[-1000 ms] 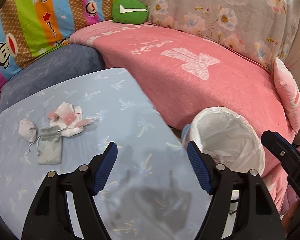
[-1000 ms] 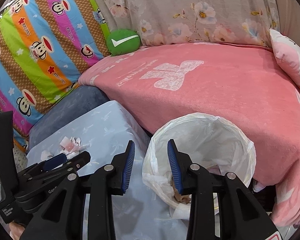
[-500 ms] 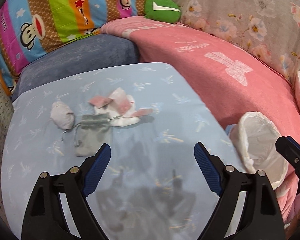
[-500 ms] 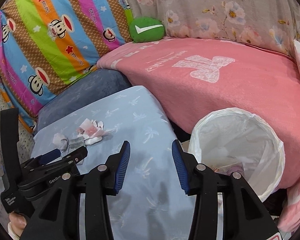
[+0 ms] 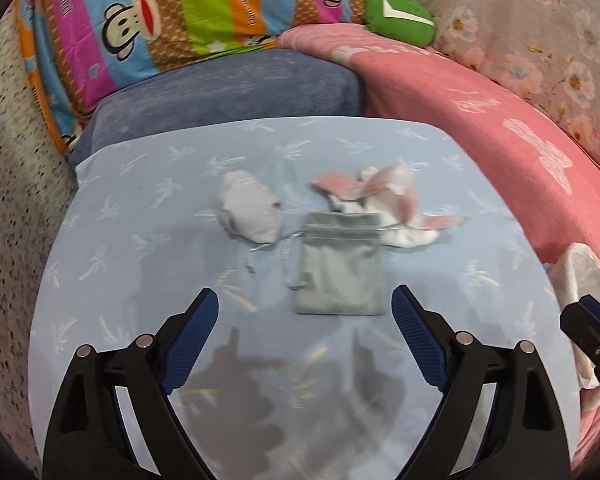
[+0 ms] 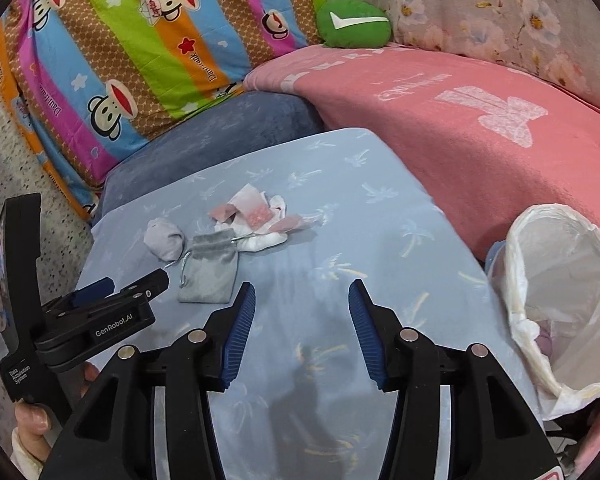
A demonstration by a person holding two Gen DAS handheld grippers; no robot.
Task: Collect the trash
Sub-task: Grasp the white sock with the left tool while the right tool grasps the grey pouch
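Observation:
A grey drawstring pouch (image 5: 338,266) lies flat on the light blue table cover (image 5: 140,280), just ahead of my open, empty left gripper (image 5: 305,304). A crumpled grey-white wad (image 5: 249,210) lies to its left, and a pile of pink and white scraps (image 5: 384,204) behind it to the right. In the right wrist view the pouch (image 6: 208,268), wad (image 6: 165,238) and scraps (image 6: 260,220) lie ahead and left of my open, empty right gripper (image 6: 302,304). A bin with a white bag liner (image 6: 564,300) stands at the table's right edge.
A pink blanket (image 6: 480,120) covers the couch behind and right of the table. A blue-grey cushion (image 5: 228,84), a striped monkey-print pillow (image 5: 160,12) and a green round cushion (image 6: 354,22) lie at the back. Speckled floor (image 5: 16,200) is to the left.
Both grippers have swung left, away from the bin and toward the trash on the table. The left gripper has come close to the pouch. The right gripper's jaws have opened wider.

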